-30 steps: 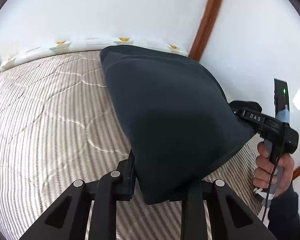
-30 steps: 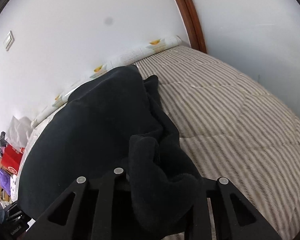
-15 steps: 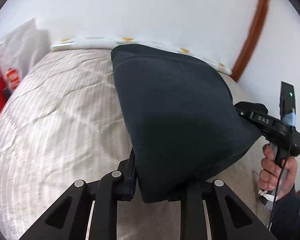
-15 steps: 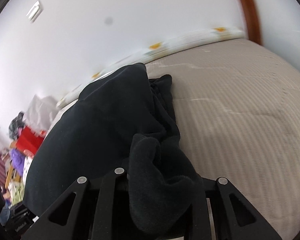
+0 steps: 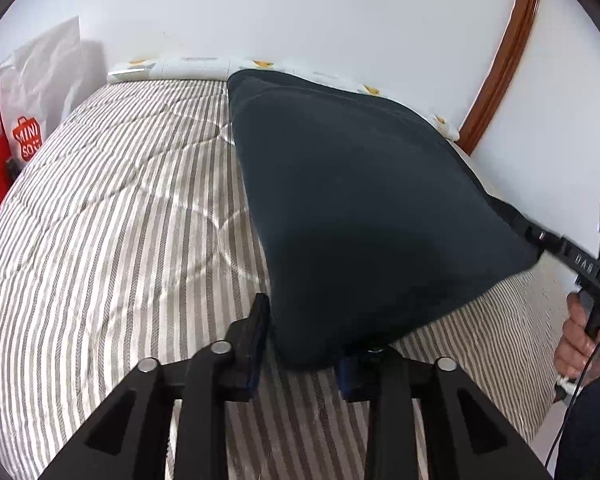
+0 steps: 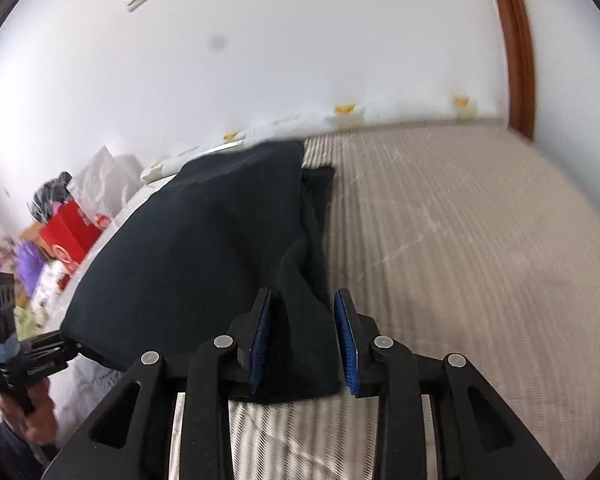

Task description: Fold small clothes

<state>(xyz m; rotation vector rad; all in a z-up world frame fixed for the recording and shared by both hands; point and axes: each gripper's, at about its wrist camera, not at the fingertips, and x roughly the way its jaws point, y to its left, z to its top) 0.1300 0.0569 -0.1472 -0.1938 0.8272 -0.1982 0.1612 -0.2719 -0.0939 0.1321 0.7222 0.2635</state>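
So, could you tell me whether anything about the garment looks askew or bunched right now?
Yes: the garment lies smooth on its left, but its right edge is bunched into a rumpled fold between the opening right gripper, on the bed.

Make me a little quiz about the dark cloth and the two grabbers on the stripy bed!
1. True or false: the dark garment lies on a striped bedcover.
2. Which colour are the pads on the right gripper? A) blue B) green C) yellow
3. Fill in: the white shopping bag stands to the ____ of the bed in the left wrist view.

Key:
1. True.
2. A. Cloth sits between the pads as the jaws open.
3. Left.

The left gripper is opening too, with cloth between its fingers.
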